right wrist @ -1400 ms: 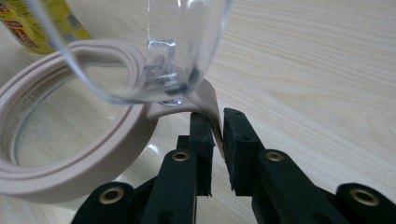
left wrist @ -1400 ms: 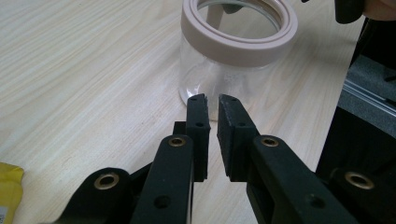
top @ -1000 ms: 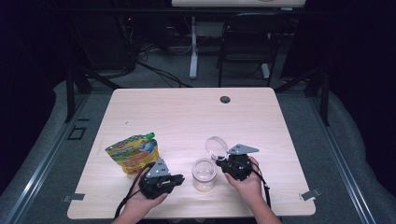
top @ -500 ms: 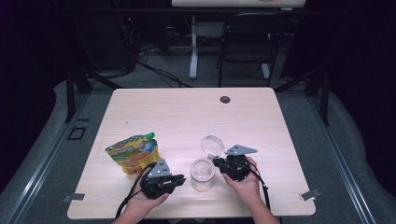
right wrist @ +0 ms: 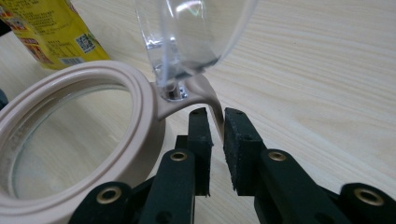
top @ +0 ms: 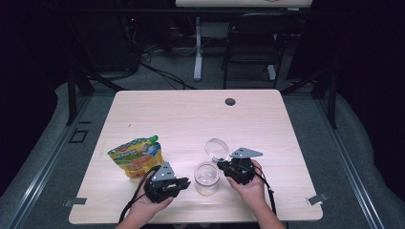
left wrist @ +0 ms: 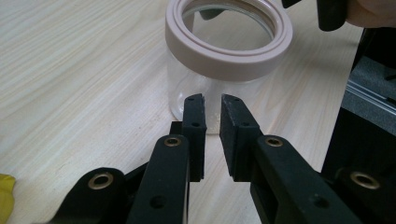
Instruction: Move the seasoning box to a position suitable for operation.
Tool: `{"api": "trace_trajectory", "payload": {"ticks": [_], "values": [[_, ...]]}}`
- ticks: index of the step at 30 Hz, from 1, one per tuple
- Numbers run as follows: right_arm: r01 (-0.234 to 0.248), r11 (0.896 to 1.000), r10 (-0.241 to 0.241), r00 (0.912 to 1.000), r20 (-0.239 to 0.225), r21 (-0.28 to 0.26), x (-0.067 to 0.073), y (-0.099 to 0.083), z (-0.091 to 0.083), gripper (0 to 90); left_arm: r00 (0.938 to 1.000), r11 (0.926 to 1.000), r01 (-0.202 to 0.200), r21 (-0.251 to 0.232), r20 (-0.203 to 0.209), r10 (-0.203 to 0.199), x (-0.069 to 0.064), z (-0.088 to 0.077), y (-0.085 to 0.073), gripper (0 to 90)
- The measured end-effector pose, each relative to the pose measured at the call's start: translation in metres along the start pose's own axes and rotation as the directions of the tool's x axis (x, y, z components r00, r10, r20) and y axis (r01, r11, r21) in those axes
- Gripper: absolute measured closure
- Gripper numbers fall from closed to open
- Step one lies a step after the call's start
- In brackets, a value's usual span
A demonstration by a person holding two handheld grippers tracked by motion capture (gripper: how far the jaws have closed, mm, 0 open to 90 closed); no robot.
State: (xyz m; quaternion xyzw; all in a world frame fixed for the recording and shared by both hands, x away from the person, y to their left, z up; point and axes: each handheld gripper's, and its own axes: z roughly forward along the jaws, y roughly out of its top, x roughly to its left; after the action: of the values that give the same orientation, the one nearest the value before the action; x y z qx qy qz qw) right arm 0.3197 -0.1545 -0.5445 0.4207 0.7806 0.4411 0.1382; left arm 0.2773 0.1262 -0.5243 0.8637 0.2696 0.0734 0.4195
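Note:
A clear jar with a beige rim stands near the table's front edge. Its clear hinged lid tilts up and back, open. My left gripper lies just left of the jar; its tips point at the jar's base, a narrow gap between them with nothing in it, and its jaws have just been opening. My right gripper sits at the jar's right rear. Its jaws have just been opening too, narrowly apart with the lid's beige hinge tab dipping between the tips.
A yellow snack pouch with a green cap lies left of the jar, behind my left hand. A dark cable hole sits near the table's far edge. A chair and stands lie beyond it.
The open lid has shifted slightly left and down. Both hands have stayed where they were.

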Motion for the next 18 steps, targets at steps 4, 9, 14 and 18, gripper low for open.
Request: {"api": "trace_trajectory", "payload": {"ticks": [4,9,14,18], "values": [[0.02,1.0,-0.02,0.9994,0.029,-0.003,0.006,-0.001,-0.01,81.0,1.0,0.9999,0.005,-0.009,0.002,-0.005,0.001,0.0,0.001,79.9],[0.025,1.0,-0.025,0.999,0.038,-0.009,0.013,-0.003,-0.026,82.2,1.0,1.0,0.001,-0.003,0.003,-0.001,0.001,0.004,0.003,79.4],[0.016,1.0,-0.016,0.999,0.041,0.008,0.021,-0.008,-0.038,82.1,0.9999,0.9999,-0.008,0.007,0.01,0.008,0.001,0.011,0.004,82.6],[0.012,1.0,-0.012,0.9981,0.06,0.006,0.028,-0.015,-0.041,81.7,0.9999,0.9998,-0.012,0.015,0.012,0.011,0.0,0.015,0.005,82.5]]}}
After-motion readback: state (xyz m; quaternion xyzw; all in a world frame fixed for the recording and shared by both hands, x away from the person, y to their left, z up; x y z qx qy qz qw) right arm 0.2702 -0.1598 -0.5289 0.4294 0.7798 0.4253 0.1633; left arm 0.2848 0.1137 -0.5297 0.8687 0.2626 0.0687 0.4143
